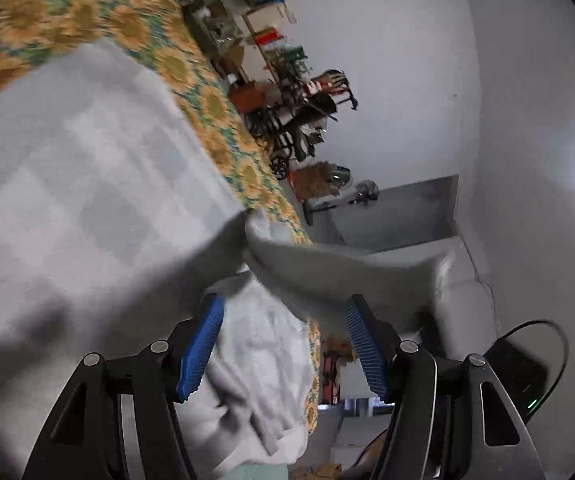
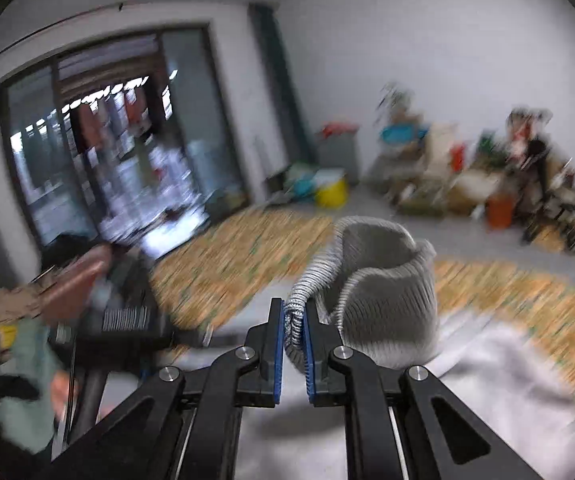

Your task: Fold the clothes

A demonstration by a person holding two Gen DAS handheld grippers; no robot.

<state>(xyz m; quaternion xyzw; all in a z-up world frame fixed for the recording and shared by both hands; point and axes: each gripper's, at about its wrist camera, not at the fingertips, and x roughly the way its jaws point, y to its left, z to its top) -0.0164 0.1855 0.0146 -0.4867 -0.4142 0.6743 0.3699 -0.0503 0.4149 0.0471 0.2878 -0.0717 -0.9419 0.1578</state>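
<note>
Over sunflower cloth [image 2: 223, 264], ribbed grey cuff [image 2: 387, 280] pinched, curled open

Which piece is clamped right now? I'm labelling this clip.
Over the sunflower-print cover, above the pale checked cloth, the right gripper pinches the grey ribbed knit cuff. Only it is ribbed and lifted.
</note>
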